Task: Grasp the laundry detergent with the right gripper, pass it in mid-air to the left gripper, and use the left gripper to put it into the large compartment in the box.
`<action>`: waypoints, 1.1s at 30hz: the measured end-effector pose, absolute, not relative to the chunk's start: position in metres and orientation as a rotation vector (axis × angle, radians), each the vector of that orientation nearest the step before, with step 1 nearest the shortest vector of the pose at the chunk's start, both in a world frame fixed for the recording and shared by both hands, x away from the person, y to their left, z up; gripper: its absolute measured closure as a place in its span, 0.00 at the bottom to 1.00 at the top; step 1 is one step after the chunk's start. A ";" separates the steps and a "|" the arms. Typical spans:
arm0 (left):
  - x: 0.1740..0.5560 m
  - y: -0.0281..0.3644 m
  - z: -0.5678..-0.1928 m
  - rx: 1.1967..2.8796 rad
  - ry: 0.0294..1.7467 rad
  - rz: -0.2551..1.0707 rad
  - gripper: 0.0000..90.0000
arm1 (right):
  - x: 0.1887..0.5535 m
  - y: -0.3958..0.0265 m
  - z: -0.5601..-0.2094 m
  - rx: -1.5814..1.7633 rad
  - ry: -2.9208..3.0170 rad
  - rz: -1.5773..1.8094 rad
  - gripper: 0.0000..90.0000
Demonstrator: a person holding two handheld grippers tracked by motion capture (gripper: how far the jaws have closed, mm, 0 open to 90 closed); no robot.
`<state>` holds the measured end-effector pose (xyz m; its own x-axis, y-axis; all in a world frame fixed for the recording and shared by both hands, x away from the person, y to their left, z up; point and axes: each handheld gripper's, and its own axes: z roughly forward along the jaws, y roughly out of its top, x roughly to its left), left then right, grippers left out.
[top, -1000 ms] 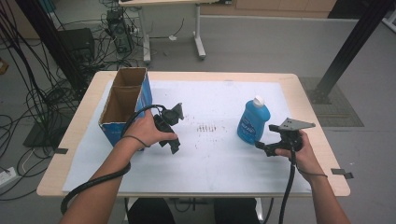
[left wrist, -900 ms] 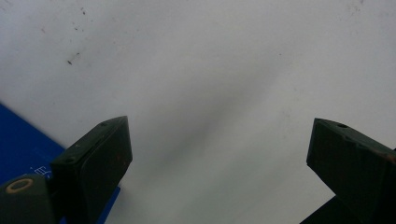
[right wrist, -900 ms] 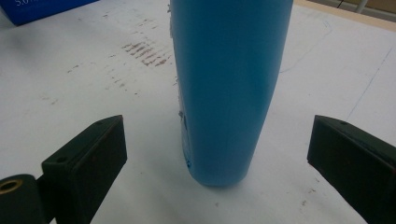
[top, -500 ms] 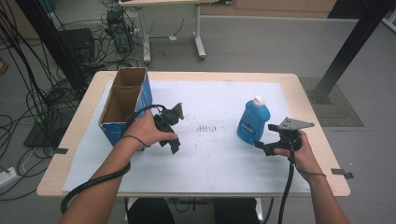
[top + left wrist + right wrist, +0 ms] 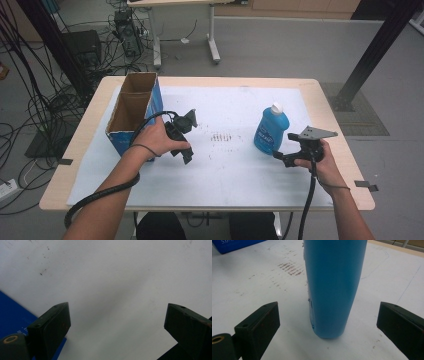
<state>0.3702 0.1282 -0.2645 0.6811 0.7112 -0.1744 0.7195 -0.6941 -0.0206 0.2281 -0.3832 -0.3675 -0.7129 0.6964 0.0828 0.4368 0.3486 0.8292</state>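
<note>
Blue bottle (image 5: pixel 334 285) stands upright on the table (image 5: pixel 240 100), just ahead of the right claw (image 5: pixel 328 322), between its wide-apart jaws, untouched. Left claw (image 5: pixel 117 325) gapes over bare table.

Even overhead light, soft shadows; close views perhaps blurred.

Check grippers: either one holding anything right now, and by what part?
Nothing is held. The right gripper is open, with the blue bottle standing just ahead between its jaws, untouched. The left gripper is open over the white table cover.
</note>
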 end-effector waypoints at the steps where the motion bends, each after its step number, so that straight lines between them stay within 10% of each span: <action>1: 0.370 0.128 -0.264 2.837 1.206 -0.262 0.08 | 0.228 -0.383 -0.368 1.011 2.328 1.297 0.05; 33: 0.371 0.128 -0.263 2.831 1.202 -0.266 0.08 | 0.227 -0.384 -0.368 1.006 2.327 1.307 0.05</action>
<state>0.3713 0.1281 -0.2629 0.6820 0.7090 -0.1794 0.7184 -0.6954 -0.0170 0.2268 -0.3839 -0.3676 -0.7146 0.6945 0.0838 0.4328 0.3448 0.8329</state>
